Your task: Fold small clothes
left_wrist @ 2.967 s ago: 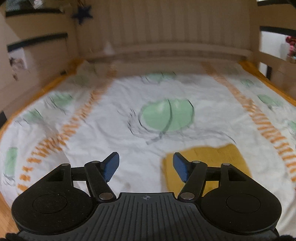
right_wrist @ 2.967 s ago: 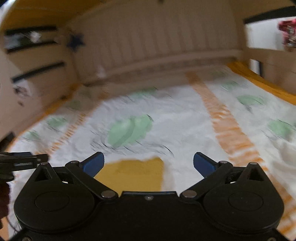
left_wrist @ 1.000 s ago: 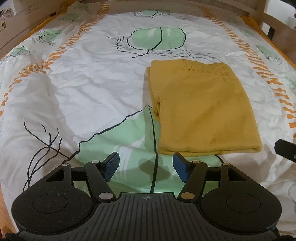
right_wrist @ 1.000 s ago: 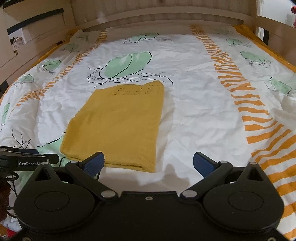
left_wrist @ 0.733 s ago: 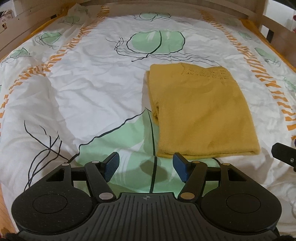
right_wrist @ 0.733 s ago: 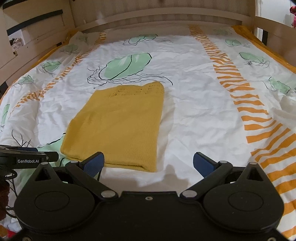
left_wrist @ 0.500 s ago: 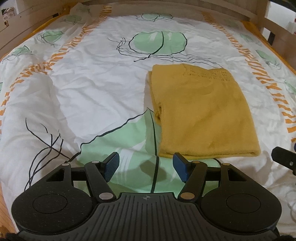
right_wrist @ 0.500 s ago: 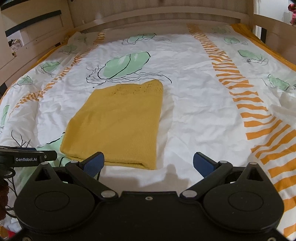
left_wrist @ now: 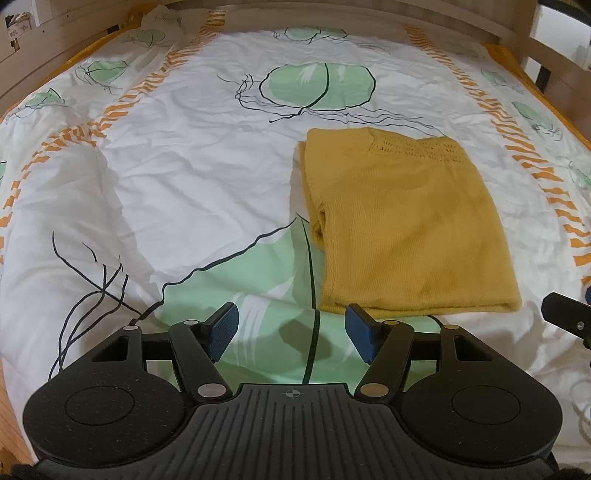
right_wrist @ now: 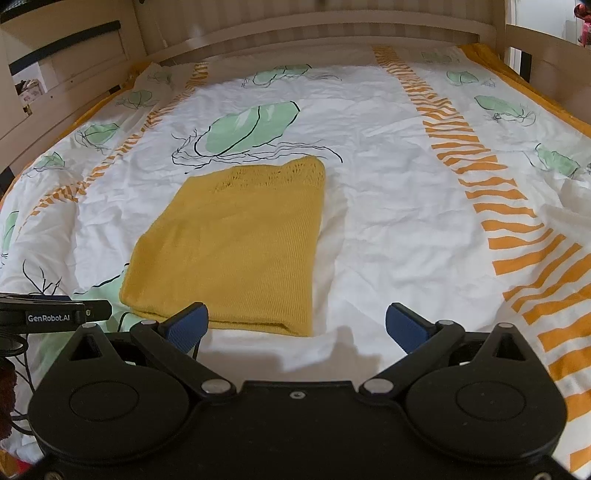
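On the bedspread (left_wrist: pixel 184 177) I see the folded yellow knit garment (left_wrist: pixel 406 236) lying flat, right of the big green leaf print, just ahead of both grippers. Left gripper (left_wrist: pixel 291 332) and right gripper (right_wrist: pixel 295 326) hang above the cover with jaws apart, nothing between them. Wooden bed frame (right_wrist: pixel 332 29) rings the mattress; room beyond it is cropped, and I cannot make out the shelf clutter.
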### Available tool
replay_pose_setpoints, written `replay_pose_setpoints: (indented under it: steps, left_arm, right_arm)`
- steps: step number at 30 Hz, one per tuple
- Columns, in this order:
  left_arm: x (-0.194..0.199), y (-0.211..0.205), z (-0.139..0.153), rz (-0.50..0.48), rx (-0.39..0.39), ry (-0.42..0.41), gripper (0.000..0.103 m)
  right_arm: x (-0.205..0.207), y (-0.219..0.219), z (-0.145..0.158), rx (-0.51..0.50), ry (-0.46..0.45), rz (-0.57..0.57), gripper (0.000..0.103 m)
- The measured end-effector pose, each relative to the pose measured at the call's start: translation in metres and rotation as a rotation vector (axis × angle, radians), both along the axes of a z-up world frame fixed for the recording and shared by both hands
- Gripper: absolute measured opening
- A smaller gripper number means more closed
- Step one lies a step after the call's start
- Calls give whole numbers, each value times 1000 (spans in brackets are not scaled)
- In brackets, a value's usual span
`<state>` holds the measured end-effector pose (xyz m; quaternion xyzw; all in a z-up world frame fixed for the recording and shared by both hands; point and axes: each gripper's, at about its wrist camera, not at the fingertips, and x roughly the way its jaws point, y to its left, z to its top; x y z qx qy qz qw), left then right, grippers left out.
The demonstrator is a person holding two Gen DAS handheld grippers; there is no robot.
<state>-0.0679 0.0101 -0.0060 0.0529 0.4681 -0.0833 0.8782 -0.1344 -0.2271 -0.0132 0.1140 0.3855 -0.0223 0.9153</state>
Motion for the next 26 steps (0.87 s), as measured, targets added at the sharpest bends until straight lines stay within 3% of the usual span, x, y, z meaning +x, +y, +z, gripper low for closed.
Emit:
replay_pose_setpoints:
  steps: [26]
  left_arm:
    - [0, 0, -2, 0, 0, 7, 62]
  right_arm:
    - [3, 4, -1, -1, 4, 12, 102]
